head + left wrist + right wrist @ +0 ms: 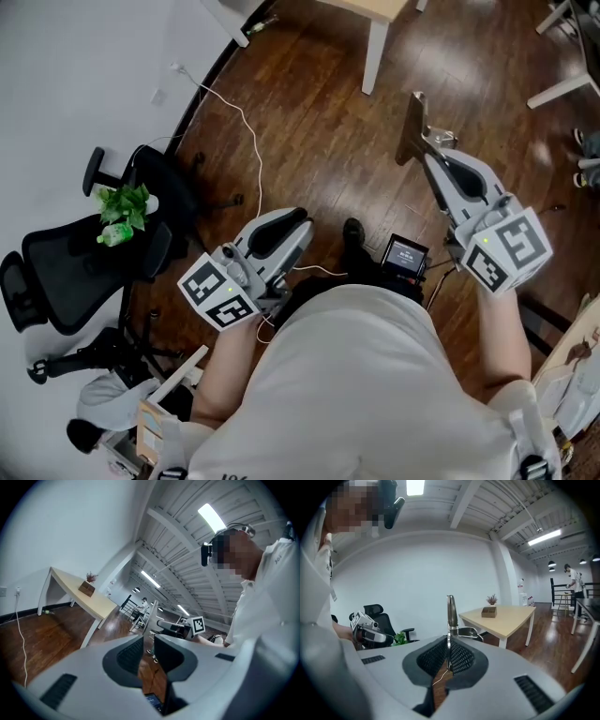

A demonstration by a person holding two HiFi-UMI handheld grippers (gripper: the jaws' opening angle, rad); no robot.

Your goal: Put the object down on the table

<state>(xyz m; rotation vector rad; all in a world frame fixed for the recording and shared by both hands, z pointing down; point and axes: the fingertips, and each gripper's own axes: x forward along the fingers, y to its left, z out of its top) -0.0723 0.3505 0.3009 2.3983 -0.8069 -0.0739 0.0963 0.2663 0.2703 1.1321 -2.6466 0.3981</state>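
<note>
Holding, not placing: task looks barely started. Right hand-held gripper has its jaws closed tight on a thin metal tool, which sticks up past the pads in the right gripper view. Exactly what kind of tool it is, can't tell. In the head view it hangs over bare wood floor, touching nothing else.

Left hand-held gripper is empty, jaws only a narrow slit apart with floor visible through the gap, held low on the near left.

Tabletop is at the far edge, well apart from the tool. In the right gripper view it sits far right with a small box on it.

Judgement: remaining is all of it. Carry the tool over, lower it onto a bare patch, open the jaws, back off.
</note>
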